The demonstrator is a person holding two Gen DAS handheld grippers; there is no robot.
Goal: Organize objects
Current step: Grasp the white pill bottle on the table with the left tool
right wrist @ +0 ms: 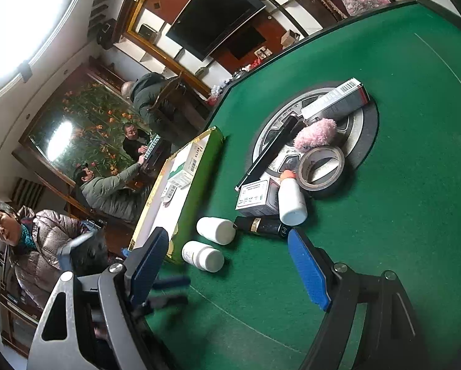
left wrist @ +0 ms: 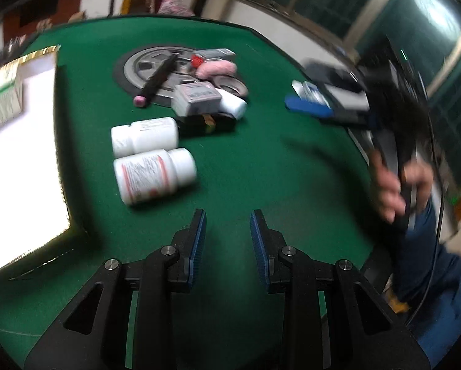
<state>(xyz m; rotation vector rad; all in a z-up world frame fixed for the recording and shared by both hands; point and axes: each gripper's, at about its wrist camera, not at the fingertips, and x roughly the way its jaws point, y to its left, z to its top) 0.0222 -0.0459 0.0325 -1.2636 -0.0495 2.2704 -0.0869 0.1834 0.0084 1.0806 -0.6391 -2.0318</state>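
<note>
Green felt table [left wrist: 261,169] in a lived-in room, seen from both wrists. At far left, shallow white-lined tray [left wrist: 23,160] with gold-green rim, one carton [left wrist: 2,98] already inside. Just right of the tray, two white pill bottles lying on their sides, long axes roughly across the left-wrist view: nearer bottle [left wrist: 153,175] with red-striped label, cap to the right; farther bottle [left wrist: 144,135] just beyond it, cap to the left. Behind them, heaped on and around the round centre hub [left wrist: 137,67]: black pen-like stick [left wrist: 159,77], grey box [left wrist: 196,97], black cosmetic case [left wrist: 208,125], pink fluffy item [left wrist: 218,69], tape roll [right wrist: 321,168], third white bottle [right wrist: 292,200].

Left gripper [left wrist: 227,240]: jaws narrowly parted, empty, above bare felt. Nearer bottle ahead and to its left, close, between gripper and tray. Right gripper [right wrist: 227,265]: jaws wide, empty; both bottles lying just ahead between its fingers in its own view. At right of the left-wrist view, hand [left wrist: 397,185] on the right gripper's handle, blurred.

Probable next step: pick of the nearer bottle, across its width; left gripper too narrow as it stands.
</note>
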